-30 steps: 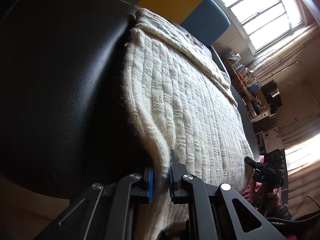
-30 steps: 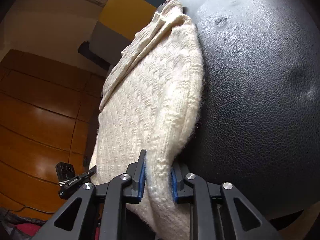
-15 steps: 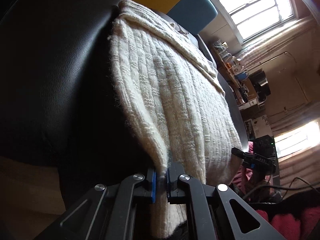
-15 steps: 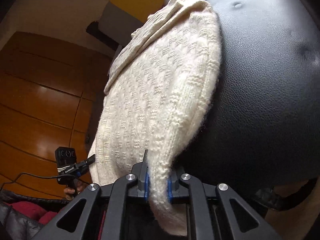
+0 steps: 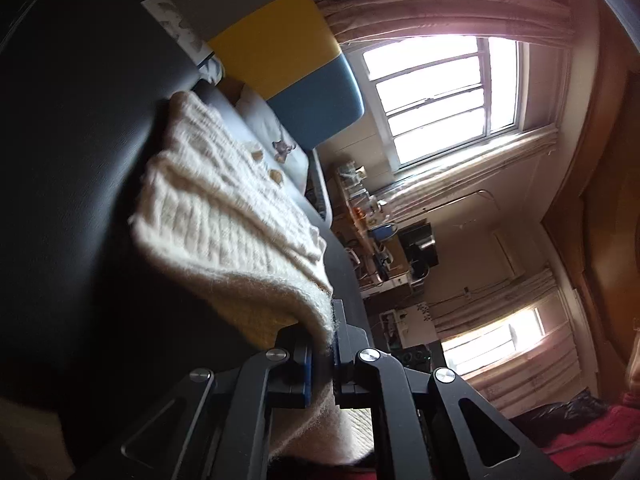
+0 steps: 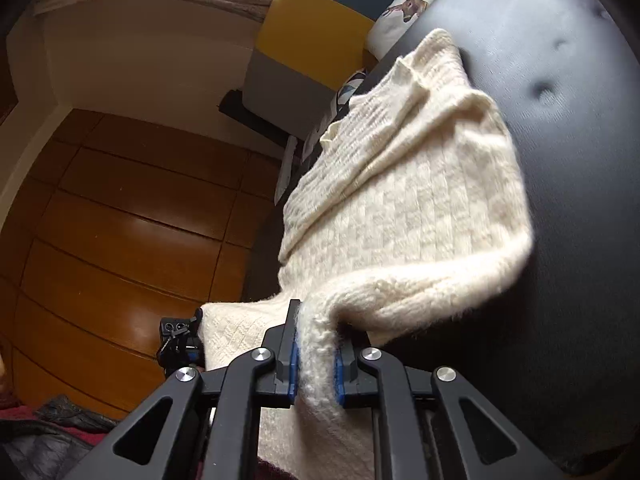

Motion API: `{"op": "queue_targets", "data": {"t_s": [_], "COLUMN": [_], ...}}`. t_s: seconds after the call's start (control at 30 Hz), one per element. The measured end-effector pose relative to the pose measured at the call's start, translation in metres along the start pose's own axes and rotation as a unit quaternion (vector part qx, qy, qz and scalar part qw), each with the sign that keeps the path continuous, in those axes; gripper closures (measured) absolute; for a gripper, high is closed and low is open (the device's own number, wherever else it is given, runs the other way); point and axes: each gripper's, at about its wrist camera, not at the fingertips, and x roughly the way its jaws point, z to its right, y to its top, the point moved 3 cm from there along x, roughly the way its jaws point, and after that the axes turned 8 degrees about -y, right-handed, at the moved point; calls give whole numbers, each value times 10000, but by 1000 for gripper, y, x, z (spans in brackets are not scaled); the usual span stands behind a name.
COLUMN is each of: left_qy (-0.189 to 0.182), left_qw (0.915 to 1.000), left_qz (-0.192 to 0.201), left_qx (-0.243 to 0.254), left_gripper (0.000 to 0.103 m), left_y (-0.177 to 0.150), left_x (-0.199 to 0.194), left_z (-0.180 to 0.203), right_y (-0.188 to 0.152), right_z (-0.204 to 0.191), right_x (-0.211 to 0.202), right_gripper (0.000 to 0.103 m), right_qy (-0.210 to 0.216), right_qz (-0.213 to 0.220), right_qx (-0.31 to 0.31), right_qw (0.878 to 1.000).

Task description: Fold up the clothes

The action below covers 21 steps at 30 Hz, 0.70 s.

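Jaws of both the left gripper (image 5: 322, 354) and right gripper (image 6: 316, 364) pinch the cream knit sweater's (image 6: 404, 208) near edge, lifted off the black leather seat (image 6: 568, 160); carry both corners forward level, keeping the hem taut.

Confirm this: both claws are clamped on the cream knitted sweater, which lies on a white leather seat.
Wrong colour: the padded leather seat is black, as the right wrist view shows. The left claw and right claw are indeed clamped on the cream knitted sweater.

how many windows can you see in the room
2, both in the left wrist view: a large barred window at upper right, and a smaller window at lower right. Others may be hidden.
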Motion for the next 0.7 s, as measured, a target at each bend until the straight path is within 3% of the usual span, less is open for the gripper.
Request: {"op": "queue_targets", "data": {"t_s": [0.2, 0.4, 0.47, 0.57, 0.6, 0.7], "left_qy": [-380, -20, 286, 977, 1132, 1156], "left_qw": [9987, 9976, 9953, 9849, 9808, 9796], "left_qz": [305, 574, 624, 637, 614, 563], "left_qx": [124, -377, -678, -1278, -1464, -1545], "left_gripper": [96, 96, 96, 96, 96, 96], "left_y": [84, 163, 182, 191, 191, 178], "left_x": [46, 108, 127, 144, 148, 147], "left_z": [-2, -59, -89, -141, -157, -175], "right_y": [87, 177, 189, 190, 189, 174], "right_z": [-11, 37, 63, 90, 87, 79], "right_x": [31, 72, 90, 99, 98, 95], "right_gripper": [91, 91, 91, 94, 94, 93], "right_qy": [78, -346, -677, -577, -635, -772], "right_qz": [346, 601, 504, 394, 383, 161], "right_qx": [-65, 684, 1037, 1405, 1254, 882], "right_qw": [9993, 9953, 9910, 9876, 9893, 9930]}}
